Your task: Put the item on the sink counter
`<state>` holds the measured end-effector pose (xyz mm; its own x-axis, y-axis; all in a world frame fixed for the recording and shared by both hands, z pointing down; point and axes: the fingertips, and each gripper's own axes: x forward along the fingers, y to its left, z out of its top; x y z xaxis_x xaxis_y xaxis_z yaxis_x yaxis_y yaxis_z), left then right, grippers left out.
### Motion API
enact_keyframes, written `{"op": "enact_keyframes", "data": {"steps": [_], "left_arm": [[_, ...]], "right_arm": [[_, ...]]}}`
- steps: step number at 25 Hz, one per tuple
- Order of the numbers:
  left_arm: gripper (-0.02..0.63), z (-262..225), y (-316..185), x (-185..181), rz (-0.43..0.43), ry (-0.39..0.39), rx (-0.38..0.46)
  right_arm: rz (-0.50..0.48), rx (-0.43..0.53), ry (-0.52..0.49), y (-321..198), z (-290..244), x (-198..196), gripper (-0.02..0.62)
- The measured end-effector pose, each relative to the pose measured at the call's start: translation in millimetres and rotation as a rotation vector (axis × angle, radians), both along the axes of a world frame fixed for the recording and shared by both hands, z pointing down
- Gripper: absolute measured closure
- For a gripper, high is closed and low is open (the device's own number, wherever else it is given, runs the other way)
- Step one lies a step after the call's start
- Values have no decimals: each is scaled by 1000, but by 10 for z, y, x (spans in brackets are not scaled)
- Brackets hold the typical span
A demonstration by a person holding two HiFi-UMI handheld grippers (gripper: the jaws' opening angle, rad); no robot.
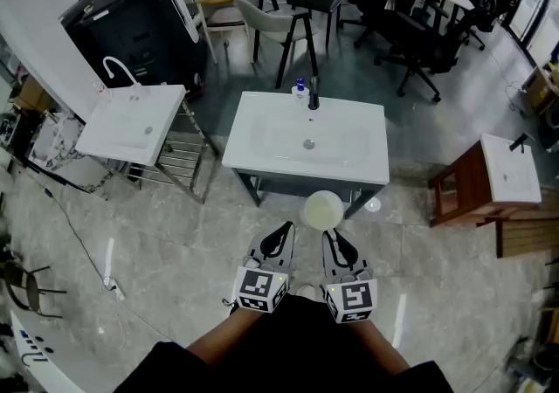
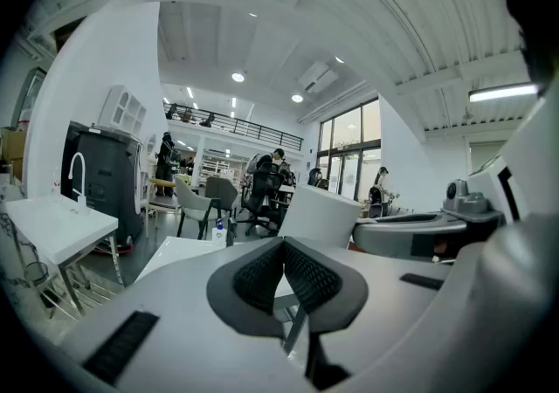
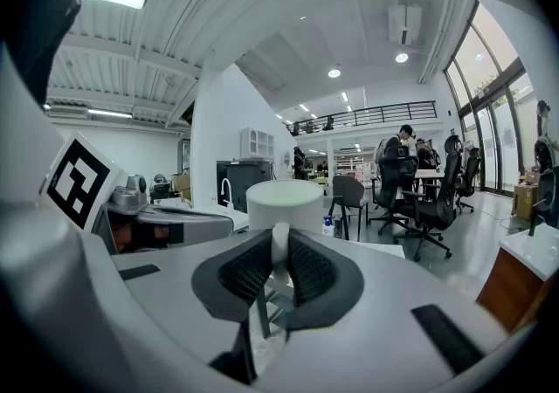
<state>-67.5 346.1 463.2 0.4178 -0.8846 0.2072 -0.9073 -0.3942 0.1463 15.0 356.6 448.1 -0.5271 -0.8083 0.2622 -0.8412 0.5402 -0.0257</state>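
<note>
A white mug hangs in the air just in front of the near edge of the white sink counter. My right gripper is shut on the mug's handle; in the right gripper view the handle sits pinched between the dark pads, with the mug body above them. My left gripper hovers close beside it on the left, jaws shut with nothing between them. The mug shows to its right in the left gripper view.
A faucet and a small blue-capped bottle stand at the counter's far edge. A second sink on a metal rack stands at left, a wooden cabinet with a basin at right. Chairs stand behind.
</note>
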Motion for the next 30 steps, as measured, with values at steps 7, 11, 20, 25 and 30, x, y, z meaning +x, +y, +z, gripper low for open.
{"op": "enact_keyframes", "data": {"steps": [7,11,20,25,30], "left_arm": [[594,101,-21,140,-7,-9,6],[594,171,18,106,-40,-21,-7],[594,287,-275,185,-5,-17,1],[594,286,-641,333,54,-4,8],[594,277,-1157,350,97,-1,12]], "right_arm": [[-41,6,-52,35,4,195,537],[-21,-11,-61,42,69,329,537],[45,-33,-44,-175,258,483,537],[75,-38,-4,-517,262,511,537],[107,-52,1,-1086,318,483,537]]}}
